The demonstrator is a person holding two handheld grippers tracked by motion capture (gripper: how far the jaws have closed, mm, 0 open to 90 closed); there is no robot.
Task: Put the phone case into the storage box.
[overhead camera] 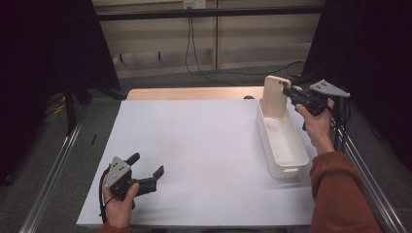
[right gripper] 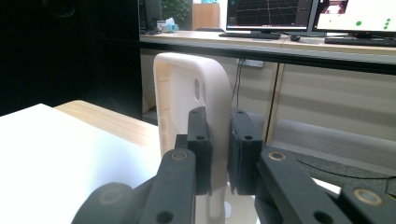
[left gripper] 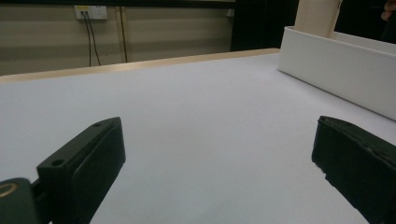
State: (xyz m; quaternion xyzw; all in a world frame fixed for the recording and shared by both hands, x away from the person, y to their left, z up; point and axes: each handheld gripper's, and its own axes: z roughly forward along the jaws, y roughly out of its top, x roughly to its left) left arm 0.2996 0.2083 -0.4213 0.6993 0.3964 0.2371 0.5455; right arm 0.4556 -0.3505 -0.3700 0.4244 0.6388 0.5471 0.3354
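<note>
A cream plastic case [overhead camera: 276,94] with rounded corners stands upright over the far end of a long white bin [overhead camera: 284,167] at the table's right. My right gripper [overhead camera: 287,90] is shut on the case's right edge. In the right gripper view the two black jaws pinch the rim of the case [right gripper: 182,88], with the right gripper [right gripper: 219,126] just below its oval slot. My left gripper [overhead camera: 147,163] rests low at the front left of the white sheet, open and with nothing in it. Between the jaws of the left gripper [left gripper: 219,154] lies bare sheet, with the bin [left gripper: 336,70] beyond.
A white sheet [overhead camera: 194,145] covers the table, and a wooden strip [overhead camera: 194,93] shows at its far edge. Metal rails [overhead camera: 48,179] run along both sides. Black curtains hang left and right. Cables [overhead camera: 194,58] trail across the floor behind. Monitors [right gripper: 271,11] stand on a desk.
</note>
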